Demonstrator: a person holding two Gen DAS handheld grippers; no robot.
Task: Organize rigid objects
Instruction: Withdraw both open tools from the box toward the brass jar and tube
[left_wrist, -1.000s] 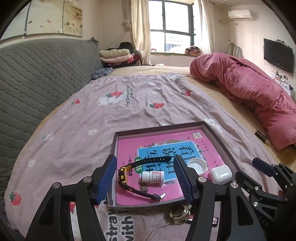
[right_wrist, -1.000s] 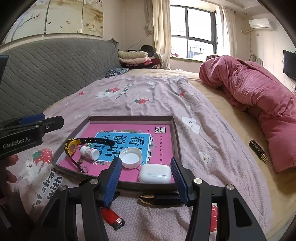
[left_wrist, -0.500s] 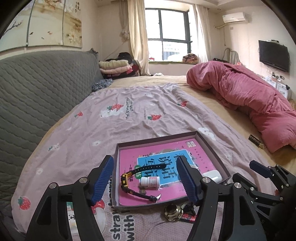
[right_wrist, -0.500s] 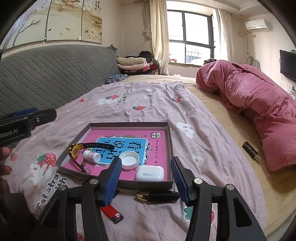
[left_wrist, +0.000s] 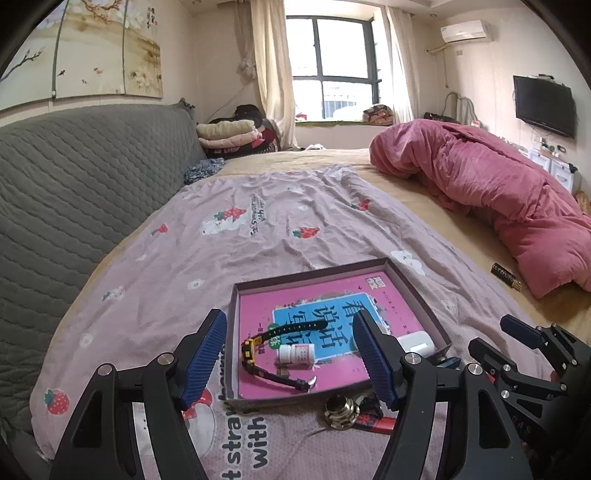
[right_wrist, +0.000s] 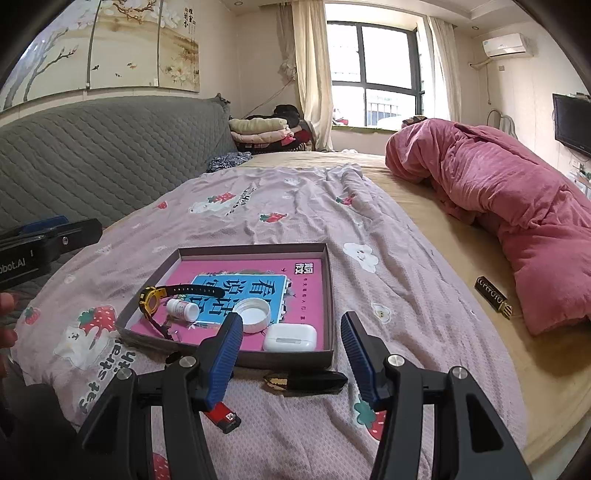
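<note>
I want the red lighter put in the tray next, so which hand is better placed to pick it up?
Right, probably. The red lighter lies just below the right tool, whose jaws stand open and empty. In the left tool's view it sits off toward the right finger.

My left gripper (left_wrist: 288, 354) and right gripper (right_wrist: 291, 349) look alike: matte black angular arms with round silver screws at the joints, ending in fingers (left_wrist: 205, 354) faced with ribbed blue pads. In the right wrist view, white lettering ending "bot.AI" runs along the left gripper's black side.
</note>
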